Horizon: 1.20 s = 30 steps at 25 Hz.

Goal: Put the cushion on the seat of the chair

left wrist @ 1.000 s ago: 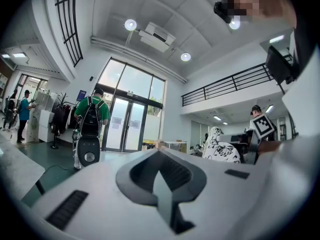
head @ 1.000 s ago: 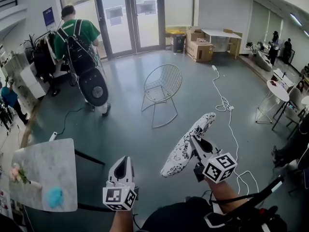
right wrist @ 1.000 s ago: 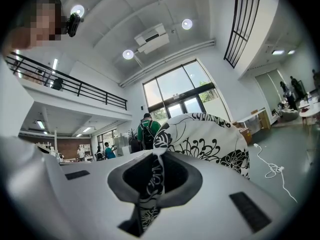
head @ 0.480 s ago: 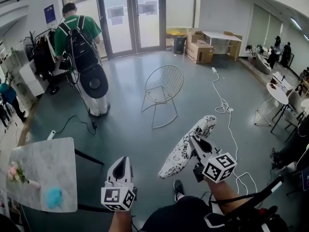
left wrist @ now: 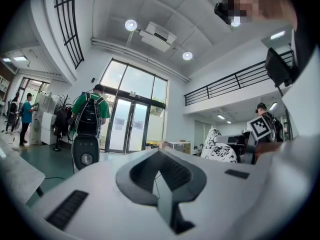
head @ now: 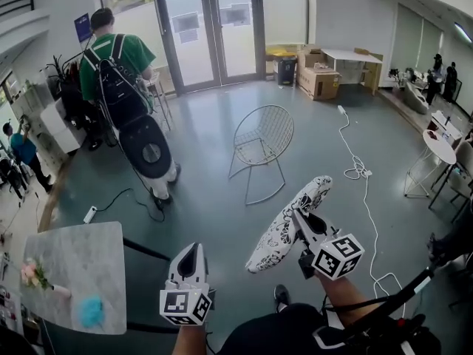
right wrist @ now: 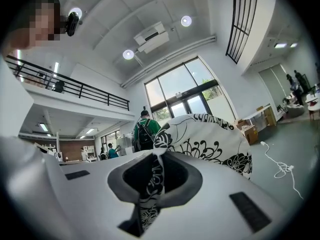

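Observation:
A wire chair (head: 262, 148) with a bare seat stands on the grey floor in the middle of the head view. The cushion (head: 288, 222), white with a black flower pattern, hangs in the air short of the chair. My right gripper (head: 298, 217) is shut on its edge. In the right gripper view the pinched cloth runs between the jaws of the right gripper (right wrist: 154, 178), and the cushion (right wrist: 210, 139) bulges beyond them. My left gripper (head: 191, 250) is shut and holds nothing, low and left of the cushion. The cushion (left wrist: 217, 146) shows to the right in the left gripper view.
A person in a green shirt with a black backpack (head: 118, 76) and a round black case stands left of the chair. A marble table (head: 74, 272) is at the near left. A white cable (head: 362, 174) lies on the floor at right. Cardboard boxes (head: 319, 81) sit by the glass doors (head: 214, 28).
Both grippers and the cushion have moved forward toward the chair, which looks a little nearer. The person with the backpack has shifted on the spot. A shoe now shows below the cushion.

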Motion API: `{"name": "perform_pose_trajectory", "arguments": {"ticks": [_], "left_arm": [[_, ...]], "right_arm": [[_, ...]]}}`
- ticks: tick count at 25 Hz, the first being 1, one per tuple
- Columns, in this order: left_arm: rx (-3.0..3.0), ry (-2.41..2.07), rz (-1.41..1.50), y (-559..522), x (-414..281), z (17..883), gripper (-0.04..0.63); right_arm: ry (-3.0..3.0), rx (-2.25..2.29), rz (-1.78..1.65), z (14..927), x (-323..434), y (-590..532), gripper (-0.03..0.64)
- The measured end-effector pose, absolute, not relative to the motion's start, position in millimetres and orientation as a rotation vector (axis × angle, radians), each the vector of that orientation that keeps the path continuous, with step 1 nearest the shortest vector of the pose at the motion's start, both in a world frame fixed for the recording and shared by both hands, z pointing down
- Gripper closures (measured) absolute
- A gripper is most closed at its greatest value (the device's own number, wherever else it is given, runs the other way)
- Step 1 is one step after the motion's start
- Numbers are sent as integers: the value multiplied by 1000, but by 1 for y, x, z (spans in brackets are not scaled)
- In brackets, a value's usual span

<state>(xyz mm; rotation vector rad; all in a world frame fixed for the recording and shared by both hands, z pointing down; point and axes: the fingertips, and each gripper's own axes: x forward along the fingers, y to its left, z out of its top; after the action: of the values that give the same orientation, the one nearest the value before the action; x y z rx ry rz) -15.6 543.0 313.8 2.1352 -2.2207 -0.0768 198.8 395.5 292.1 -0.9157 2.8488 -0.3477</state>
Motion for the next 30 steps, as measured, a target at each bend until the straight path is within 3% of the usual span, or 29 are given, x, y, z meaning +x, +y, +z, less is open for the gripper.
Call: {"name": "perform_pose_trajectory", "arguments": {"ticks": [30], "left_arm": [[2147,-2181,67,295,46,296,586]], "right_arm": [[2813,-851,-412,292,247,159,584]]}}
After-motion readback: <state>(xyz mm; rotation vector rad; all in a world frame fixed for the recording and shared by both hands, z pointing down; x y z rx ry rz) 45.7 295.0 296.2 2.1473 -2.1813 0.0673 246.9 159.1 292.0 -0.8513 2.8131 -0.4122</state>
